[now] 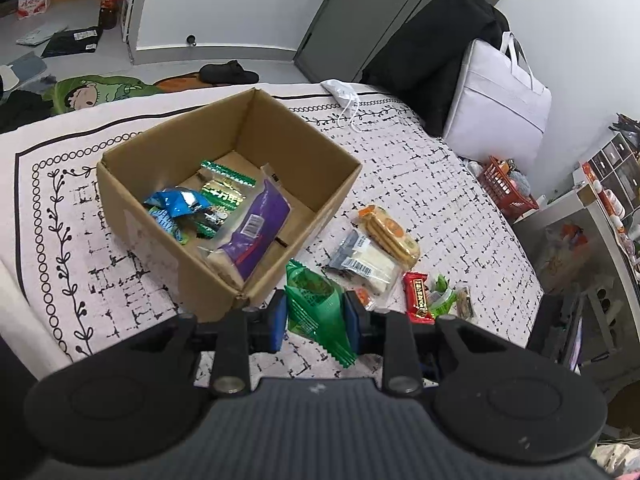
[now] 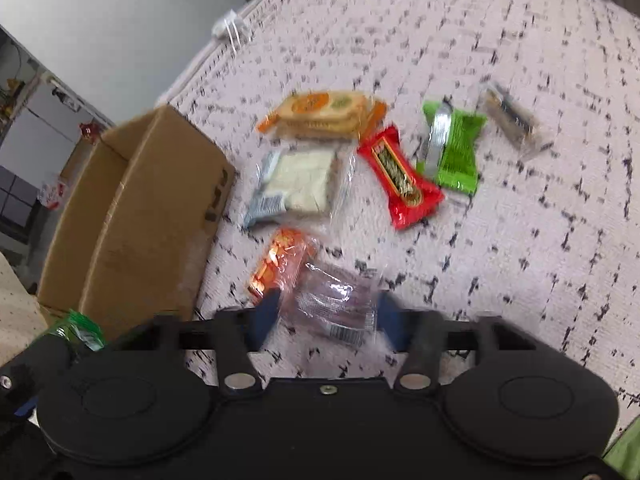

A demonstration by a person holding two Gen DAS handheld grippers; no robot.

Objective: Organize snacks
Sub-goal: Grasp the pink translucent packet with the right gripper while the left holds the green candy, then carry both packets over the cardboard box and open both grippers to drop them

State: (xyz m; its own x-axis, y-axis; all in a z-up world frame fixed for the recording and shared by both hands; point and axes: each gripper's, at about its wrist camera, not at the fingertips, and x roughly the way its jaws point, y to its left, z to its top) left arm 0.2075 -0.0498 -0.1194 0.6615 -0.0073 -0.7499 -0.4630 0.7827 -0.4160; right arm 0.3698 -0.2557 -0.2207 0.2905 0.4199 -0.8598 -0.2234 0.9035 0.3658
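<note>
An open cardboard box (image 1: 168,184) stands on the patterned bed cover and holds several snack packs, among them a purple pack (image 1: 256,232). My left gripper (image 1: 316,316) is shut on a green snack bag (image 1: 316,308), held just off the box's near corner. In the right wrist view, which is blurred, the box (image 2: 132,216) is at the left. My right gripper (image 2: 326,318) is open around a clear purplish pack (image 2: 336,308) lying on the cover, beside an orange pack (image 2: 276,264). Further out lie a cracker pack (image 2: 320,114), a white pack (image 2: 300,180), a red bar (image 2: 400,178) and a light green pack (image 2: 456,148).
A small clear pack (image 2: 512,120) lies at the far right of the snacks. A white drawstring pouch (image 1: 344,94) lies at the far edge of the bed. A white bag (image 1: 496,108) and an orange basket (image 1: 506,188) stand beyond the right edge.
</note>
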